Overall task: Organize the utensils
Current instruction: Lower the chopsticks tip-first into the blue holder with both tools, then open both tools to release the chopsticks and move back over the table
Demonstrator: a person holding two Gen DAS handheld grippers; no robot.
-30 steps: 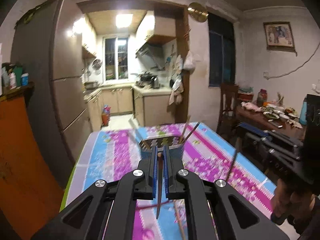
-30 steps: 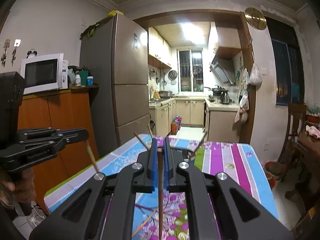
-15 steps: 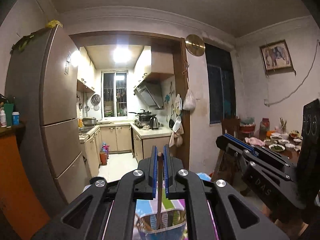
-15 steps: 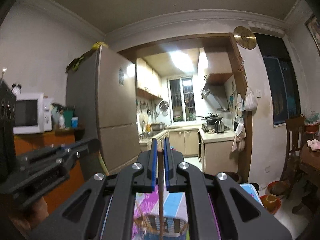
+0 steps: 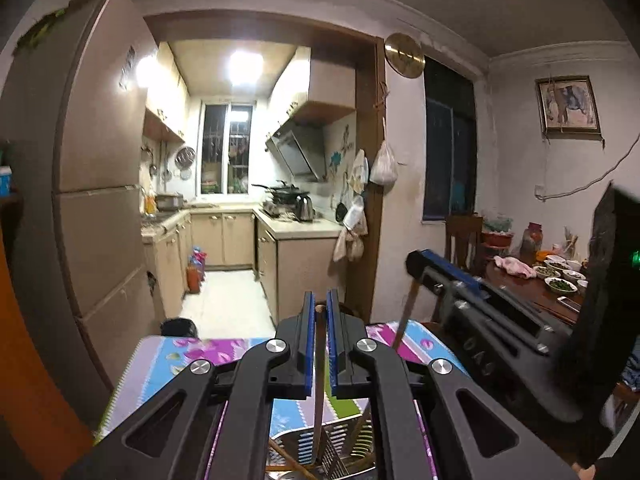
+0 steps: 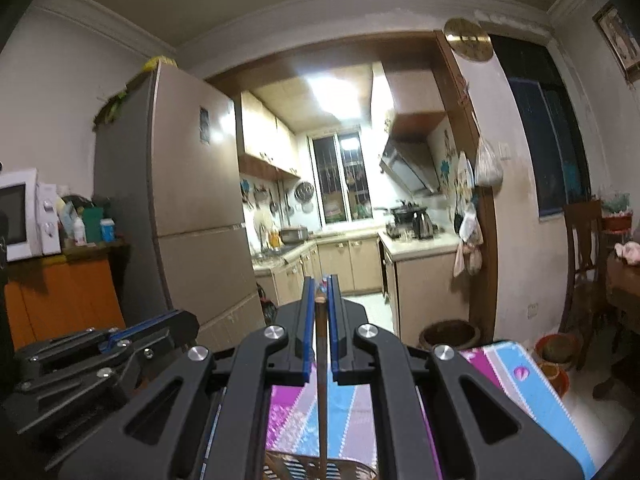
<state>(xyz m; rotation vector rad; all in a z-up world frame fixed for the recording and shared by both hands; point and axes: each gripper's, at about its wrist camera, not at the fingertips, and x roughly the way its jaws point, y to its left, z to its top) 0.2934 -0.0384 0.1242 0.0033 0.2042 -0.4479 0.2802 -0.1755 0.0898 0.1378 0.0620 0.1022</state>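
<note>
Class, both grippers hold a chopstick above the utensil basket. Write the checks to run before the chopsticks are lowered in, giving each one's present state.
1. Left gripper shut on its chopstick: ok.
2. Right gripper shut on its chopstick: ok.
3. Left chopstick's lower end over the basket: ok.
4. Right chopstick's lower end over the basket: ok.
5. Free slot below each tip: cannot tell.
6. Grippers apart from each other: ok.

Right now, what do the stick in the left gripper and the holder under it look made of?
Chopstick: probably wood or bamboo, matte brown with a pale round end. Utensil holder: looks like metal, shiny grey with slotted walls; partly hidden, so uncertain.
</note>
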